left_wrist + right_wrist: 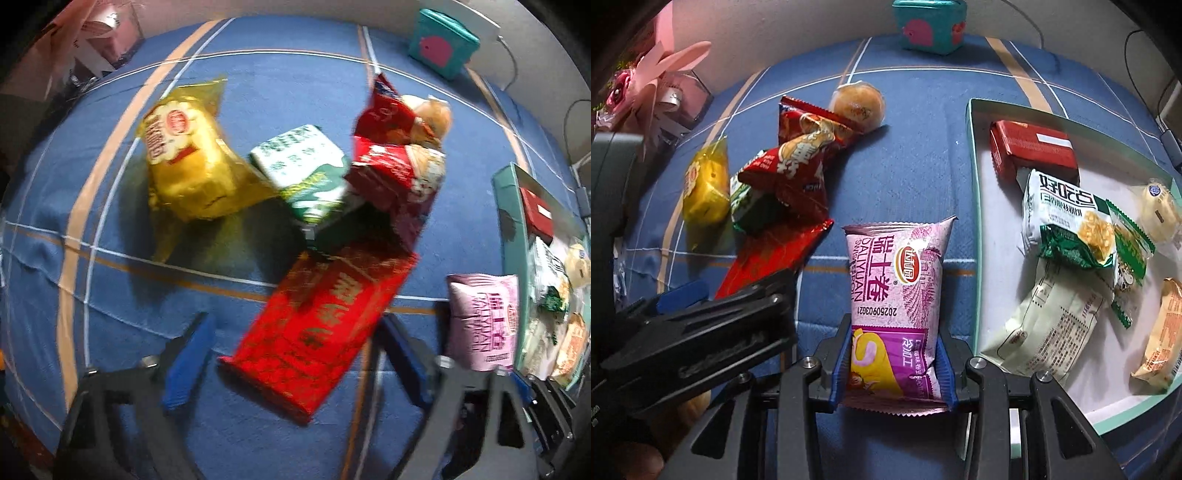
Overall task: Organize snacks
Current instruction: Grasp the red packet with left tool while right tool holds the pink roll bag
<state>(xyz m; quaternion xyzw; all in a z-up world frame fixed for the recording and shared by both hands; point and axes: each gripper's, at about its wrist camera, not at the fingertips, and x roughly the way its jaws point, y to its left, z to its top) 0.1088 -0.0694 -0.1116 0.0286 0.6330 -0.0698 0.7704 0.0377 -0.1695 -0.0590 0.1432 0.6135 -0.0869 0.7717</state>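
The right gripper pinches the pink snack pack beside the tray, while the left gripper stands spread around a blurred red packet, contact unclear.

Glossy plastic pink snack packet over matt woven blue cloth.

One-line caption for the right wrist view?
Right tool clamps a pink snack pack above the blue cloth, beside the tray of sorted snacks.
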